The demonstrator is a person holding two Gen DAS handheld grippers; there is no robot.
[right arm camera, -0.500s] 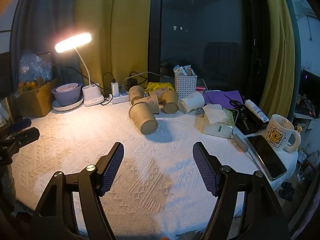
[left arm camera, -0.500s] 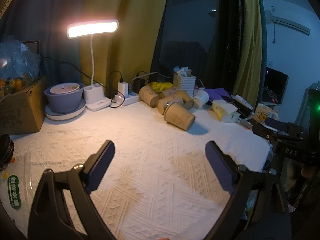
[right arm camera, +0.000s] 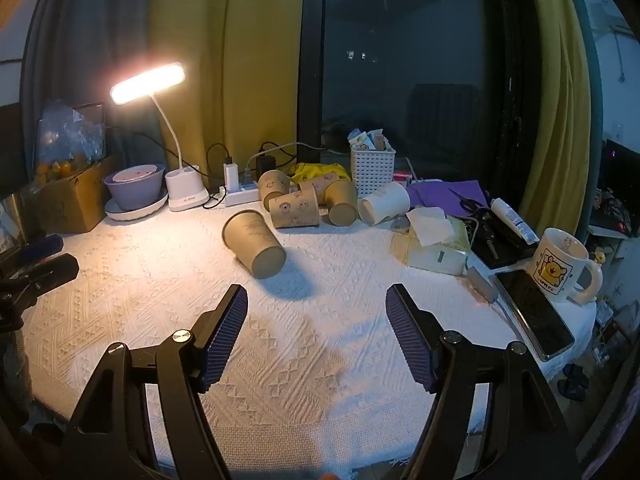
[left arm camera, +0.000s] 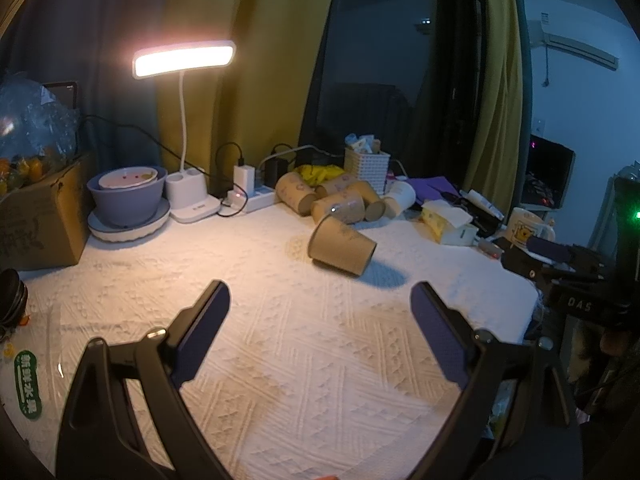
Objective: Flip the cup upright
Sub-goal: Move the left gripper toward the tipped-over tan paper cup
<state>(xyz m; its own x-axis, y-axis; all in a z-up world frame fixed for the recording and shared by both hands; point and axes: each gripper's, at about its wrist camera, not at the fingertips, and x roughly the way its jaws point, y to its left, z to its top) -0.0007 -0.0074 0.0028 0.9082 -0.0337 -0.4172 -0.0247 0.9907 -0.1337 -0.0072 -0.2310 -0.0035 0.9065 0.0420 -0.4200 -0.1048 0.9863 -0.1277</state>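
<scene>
On the table [right arm camera: 320, 344] one cup [right arm camera: 253, 242] lies sideways; both tools [left arm camera: 320, 316] [right arm camera: 316, 326] wide, empty

Right tongs [right arm camera: 316, 330] spread wide, empty; brown paper cup [right arm camera: 254, 243] on side ahead on tablecloth [right arm camera: 120, 292].

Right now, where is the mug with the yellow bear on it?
In the right wrist view, the bear mug stands upright at the table's far right edge, right beside the black phone.
</scene>
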